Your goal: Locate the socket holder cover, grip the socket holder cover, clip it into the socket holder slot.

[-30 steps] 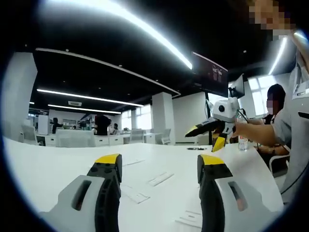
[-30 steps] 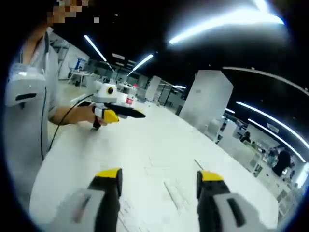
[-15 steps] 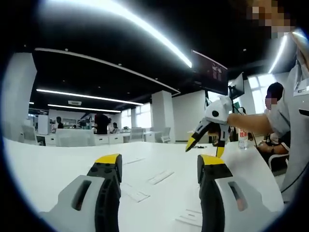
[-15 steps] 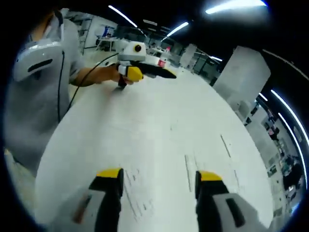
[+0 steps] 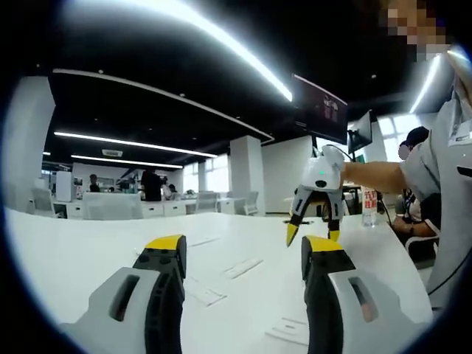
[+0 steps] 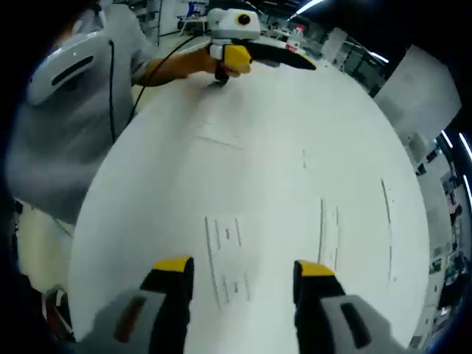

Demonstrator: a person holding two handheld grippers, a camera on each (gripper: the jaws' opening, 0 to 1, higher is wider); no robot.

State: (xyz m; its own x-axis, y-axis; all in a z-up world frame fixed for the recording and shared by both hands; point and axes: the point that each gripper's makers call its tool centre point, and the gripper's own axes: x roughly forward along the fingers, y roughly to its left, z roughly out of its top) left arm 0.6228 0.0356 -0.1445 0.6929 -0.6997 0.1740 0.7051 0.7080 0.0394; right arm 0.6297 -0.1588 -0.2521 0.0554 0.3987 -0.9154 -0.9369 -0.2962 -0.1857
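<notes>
while the left gripper (image 5: 242, 258) sits low over the white table (image 5: 66, 251) in the left gripper view, its two yellow-tipped jaws stand well apart with nothing between them. going left to right there: a flat white strip (image 5: 205, 295) lies on the table just beyond the left jaw's tip, a second strip (image 5: 244, 268) lies in the gap between the jaws but farther off, and a third strip piece (image 5: 286, 332) lies close beside the right jaw. these are pale, thin socket holder parts; which one is the socket holder cover cannot be told from here. farther right, the right gripper (image 5: 313, 234) hangs above the table with its tips pointing down and spread apart, holding nothing, and a person's hand (image 5: 352, 174) and sleeve reach in from the right edge behind it.

in the right gripper view, looking down on the table (image 6: 147, 206), the person's grey sleeve (image 6: 66, 103) fills the left side. a pair of slim white strips (image 6: 225, 258) lies on the table just ahead of the right gripper's (image 6: 237, 267) open jaws, near the left jaw and not touching either. another pair of strips (image 6: 329, 228) lies ahead of the right jaw, and a single long strip (image 6: 387, 221) lies farther right. at the top, the left gripper (image 6: 276, 59) lies across the far edge of the table, well apart from all the strips.
</notes>
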